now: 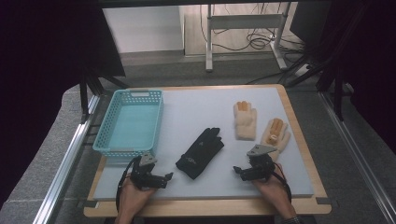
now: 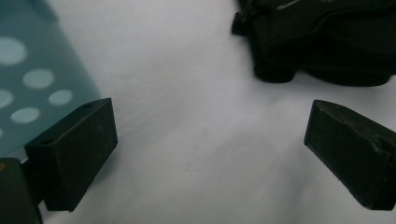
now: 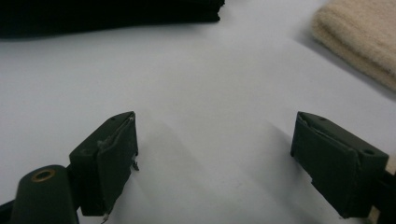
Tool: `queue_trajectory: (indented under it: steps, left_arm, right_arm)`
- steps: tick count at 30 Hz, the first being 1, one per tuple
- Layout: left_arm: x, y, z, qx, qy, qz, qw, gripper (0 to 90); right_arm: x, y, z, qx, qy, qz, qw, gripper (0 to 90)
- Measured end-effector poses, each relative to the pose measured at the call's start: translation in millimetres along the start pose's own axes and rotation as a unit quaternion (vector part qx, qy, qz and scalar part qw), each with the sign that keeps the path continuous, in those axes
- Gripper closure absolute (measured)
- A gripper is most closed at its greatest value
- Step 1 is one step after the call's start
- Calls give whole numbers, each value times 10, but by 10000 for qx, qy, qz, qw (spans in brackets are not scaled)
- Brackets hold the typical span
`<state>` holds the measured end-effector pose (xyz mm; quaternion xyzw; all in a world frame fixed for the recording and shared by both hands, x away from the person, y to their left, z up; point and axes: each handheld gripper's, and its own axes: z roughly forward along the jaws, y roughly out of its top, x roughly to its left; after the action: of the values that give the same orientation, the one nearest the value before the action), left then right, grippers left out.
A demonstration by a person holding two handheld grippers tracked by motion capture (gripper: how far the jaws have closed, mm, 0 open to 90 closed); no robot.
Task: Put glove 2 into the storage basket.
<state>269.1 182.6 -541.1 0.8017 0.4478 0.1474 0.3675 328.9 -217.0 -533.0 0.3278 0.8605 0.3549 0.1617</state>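
A person is sitting at a counter (image 1: 205, 105) covered with a pale mat, holding a two-jaw gripper in each hand near its front edge. The left gripper (image 1: 164, 177) is resting with its jaws standing wide and nothing between them. The right gripper (image 1: 239, 171) is likewise gaping wide and empty over bare mat.

Between the two grippers, a black glove (image 1: 201, 151) is lying flat, fingers pointing away from the person. It may be a pair stacked together; that is hard to tell. Further back on the right, two cream woolly gloves (image 1: 245, 120) are lying side by side, close together. One turquoise plastic basket (image 1: 128, 122) is sitting at the left, holding nothing.

The black glove is looking light, soft and floppy, so it would probably sag when lifted. Pinching the thicker cuff end nearest the person seems the surest hold.
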Motion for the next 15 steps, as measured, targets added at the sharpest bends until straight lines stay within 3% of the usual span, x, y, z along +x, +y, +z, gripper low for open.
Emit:
queue_trajectory:
  steps: [8,15]
  left_arm:
    - [-187,194,-23,1,-202,185,9996,25]
    - [-420,534,98,106,-374,527,9979,23]
  right_arm:
    - [1,-1,0,-6,-4,7,10000,144]
    - [1,-1,-1,-7,-4,0,10000,144]
